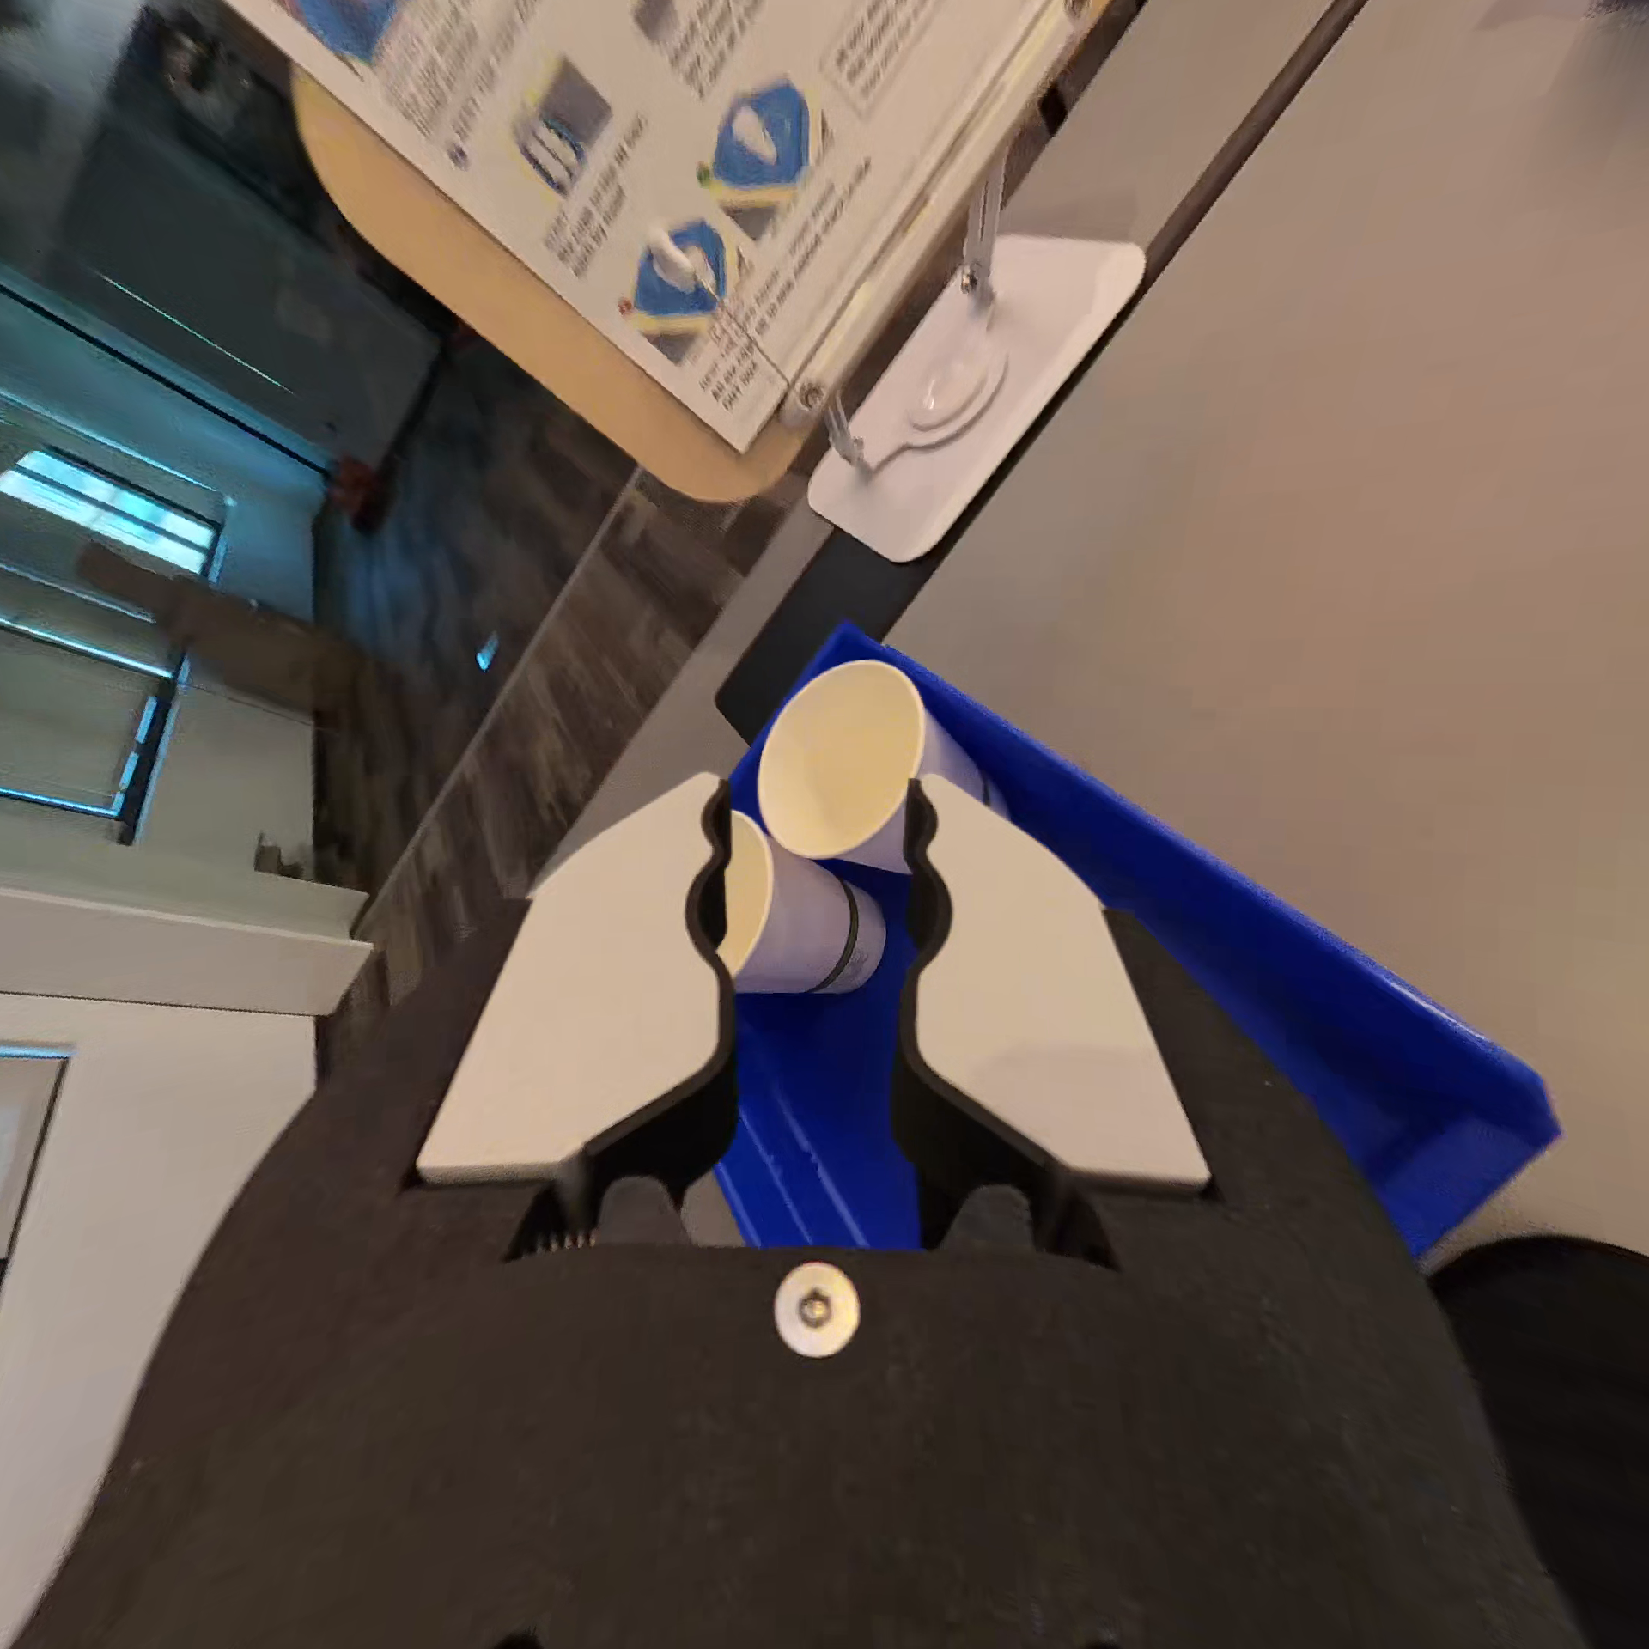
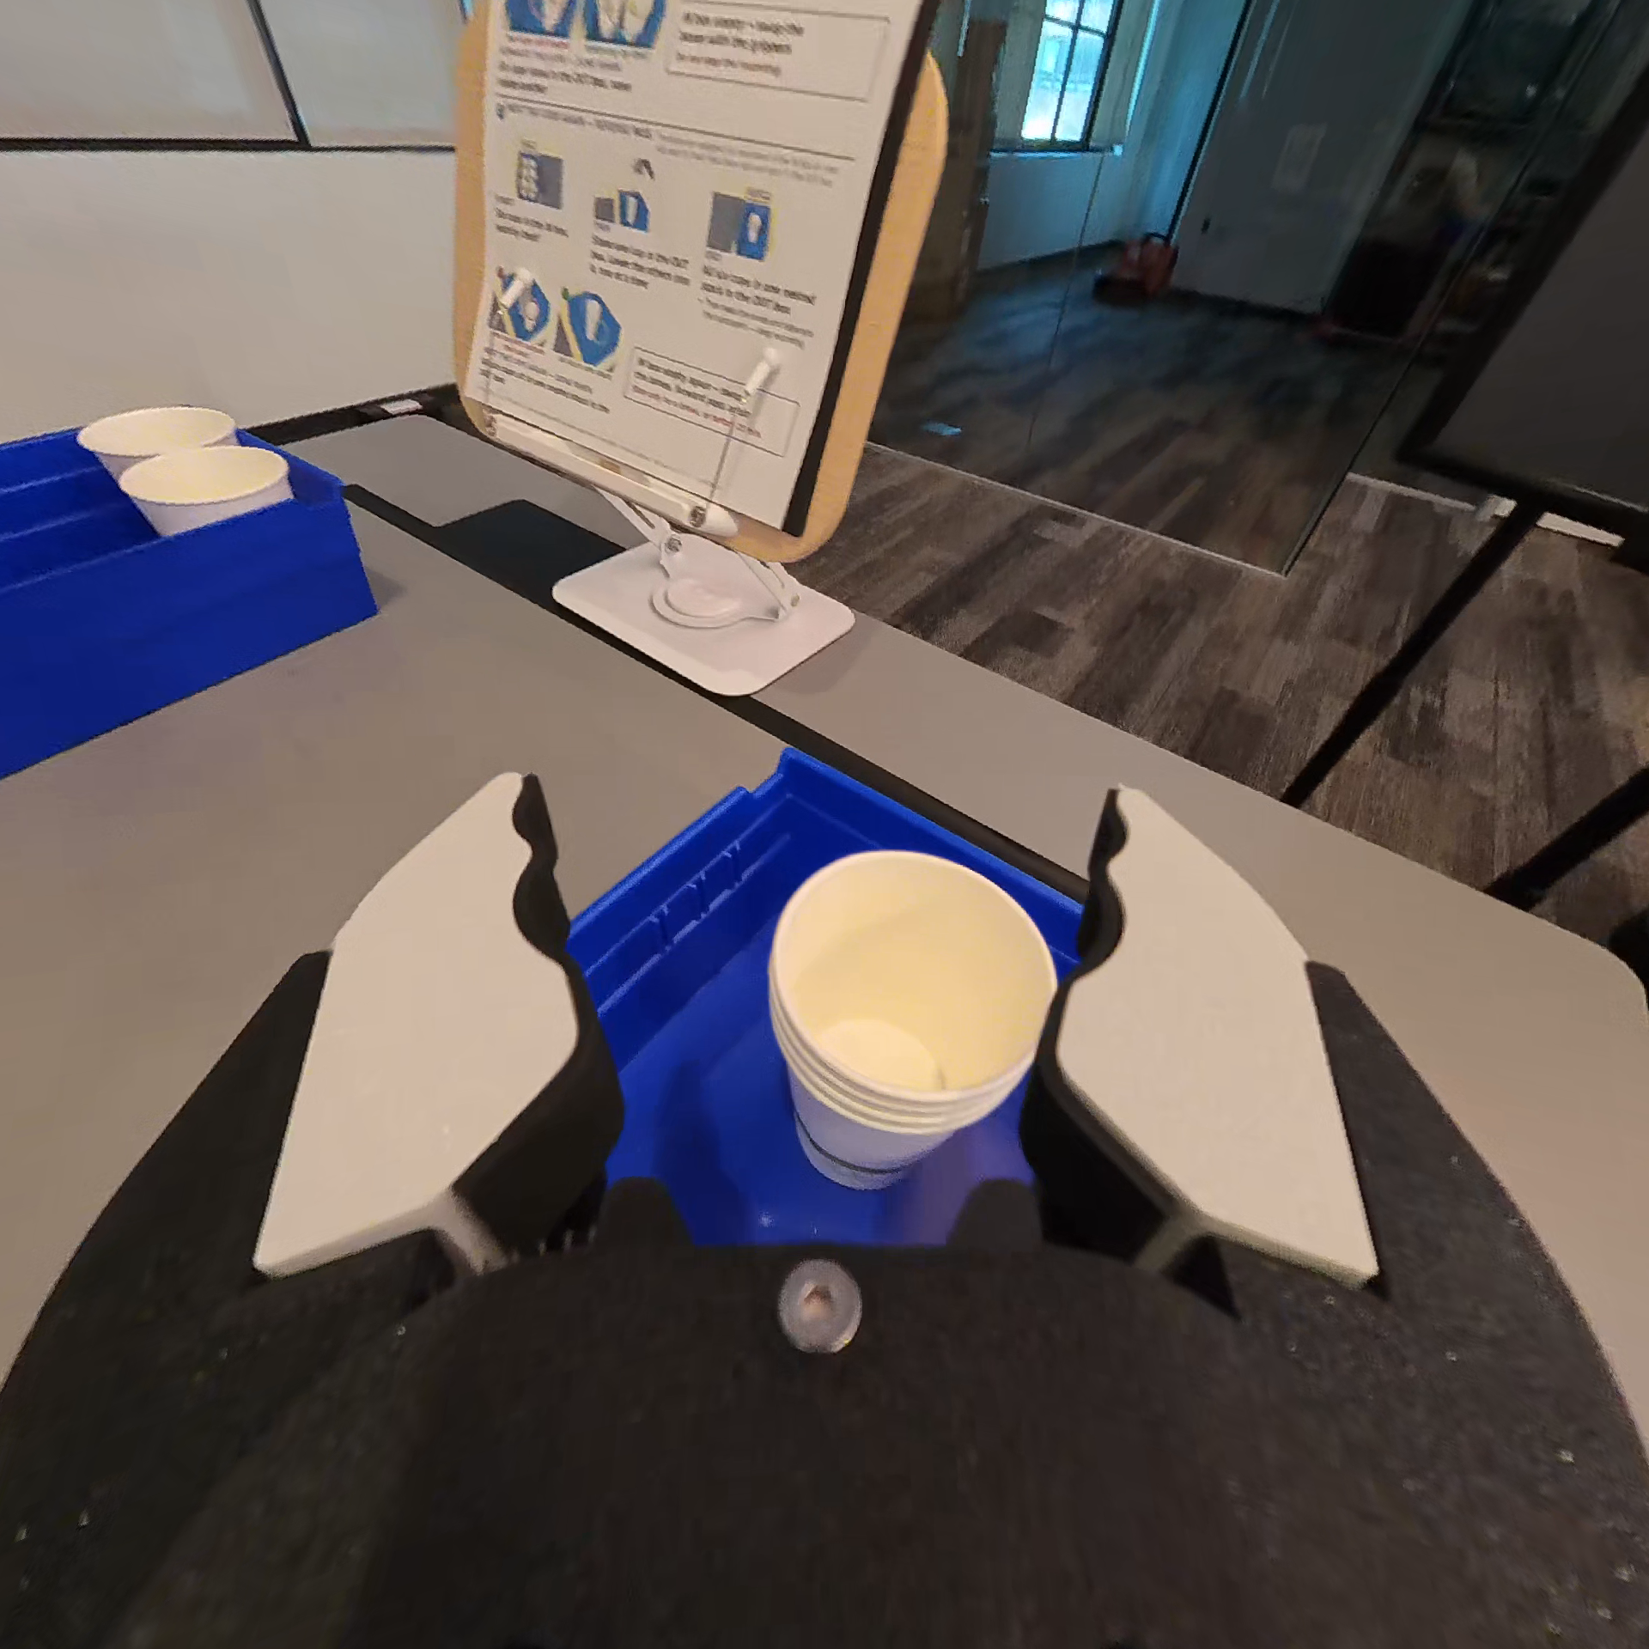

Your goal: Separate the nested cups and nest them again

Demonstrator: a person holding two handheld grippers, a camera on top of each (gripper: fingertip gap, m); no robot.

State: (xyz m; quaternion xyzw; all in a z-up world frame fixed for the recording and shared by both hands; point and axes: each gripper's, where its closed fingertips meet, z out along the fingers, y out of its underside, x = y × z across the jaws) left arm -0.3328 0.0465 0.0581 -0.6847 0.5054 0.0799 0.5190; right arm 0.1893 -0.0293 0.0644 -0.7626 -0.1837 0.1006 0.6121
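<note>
Blue bin [image 2: 678,919] is holding the nested stack [image 2: 901,1017] upright between the wide right claw [image 2: 816,857], presumably for gripping. Left claw [image 1: 816,803], narrower and empty, is facing two separated cups [image 1: 839,767] in the far bin [image 1: 1249,937].

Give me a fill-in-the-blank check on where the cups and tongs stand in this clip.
1. The nested stack of cups stands in a bin coloured ____.
2. The far bin holds ____ separate cups.
3. The right tongs hang ____, one finger on each side of the stack.
4. The printed sheet rests on a ____ stand.

Missing words: blue; two; open; white
</note>
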